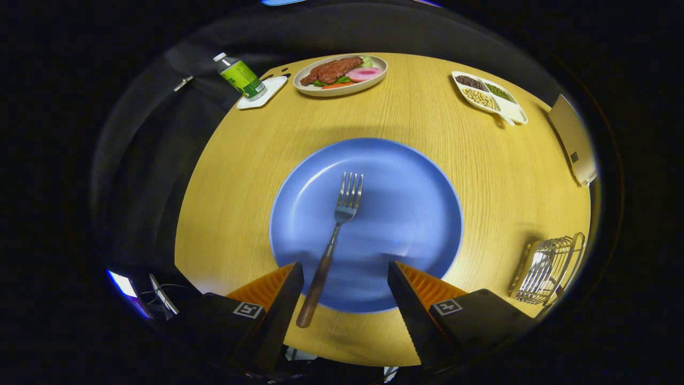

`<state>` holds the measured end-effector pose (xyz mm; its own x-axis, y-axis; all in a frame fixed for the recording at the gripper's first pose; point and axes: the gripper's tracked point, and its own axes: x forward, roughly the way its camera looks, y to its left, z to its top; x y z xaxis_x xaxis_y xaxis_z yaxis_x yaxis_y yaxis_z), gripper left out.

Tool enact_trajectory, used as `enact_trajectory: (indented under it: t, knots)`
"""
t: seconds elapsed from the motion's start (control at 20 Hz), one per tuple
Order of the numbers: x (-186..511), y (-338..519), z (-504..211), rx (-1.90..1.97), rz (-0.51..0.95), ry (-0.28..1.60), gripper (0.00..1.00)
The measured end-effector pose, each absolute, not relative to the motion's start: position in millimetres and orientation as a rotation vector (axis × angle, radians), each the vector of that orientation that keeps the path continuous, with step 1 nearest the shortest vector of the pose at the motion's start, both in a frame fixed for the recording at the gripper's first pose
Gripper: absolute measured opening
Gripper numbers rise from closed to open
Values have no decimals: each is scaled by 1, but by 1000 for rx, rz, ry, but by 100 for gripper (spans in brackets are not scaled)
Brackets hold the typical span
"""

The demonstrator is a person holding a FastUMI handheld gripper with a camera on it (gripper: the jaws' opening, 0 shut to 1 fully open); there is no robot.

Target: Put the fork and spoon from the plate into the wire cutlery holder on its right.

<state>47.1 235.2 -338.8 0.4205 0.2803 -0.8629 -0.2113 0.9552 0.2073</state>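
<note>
A blue plate lies on the round wooden table just ahead of my fingers. On it rests a fork with a brown wooden handle, tines pointing away and handle end reaching over the plate's near rim. My gripper hovers above the near rim, open, with nothing pressed between the fingers. The fork's handle lies between them, close to the left finger. The wire cutlery holder stands to the right of the plate near the table's edge, with something shiny like a spoon inside it.
Beyond the plate sit a dish of meat and vegetables, a green-labelled bottle on a white coaster, and a white divided tray of beans. A tan box stands at the table's right edge.
</note>
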Motion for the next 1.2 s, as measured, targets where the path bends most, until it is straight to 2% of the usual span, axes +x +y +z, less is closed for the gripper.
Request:
enact_trajectory:
  t: [0.1,0.15,0.35,0.4,0.45,0.55,0.7,0.75,0.95,1.2]
  knots:
    - [47,241,-346,90,302,1122,96]
    - [47,242,-348,91,297,1132,84]
    - [45,249,-356,103,289,1176,46]
    - [45,249,-358,111,289,1190,41]
    - [45,247,-359,114,280,1202,31]
    - [46,248,-361,126,281,1209,17]
    - [46,249,-354,158,315,1218,18]
    - [46,253,-355,172,342,1211,13]
    - [43,258,-342,208,439,1191,6]
    - [34,232,-313,202,471,1168,6]
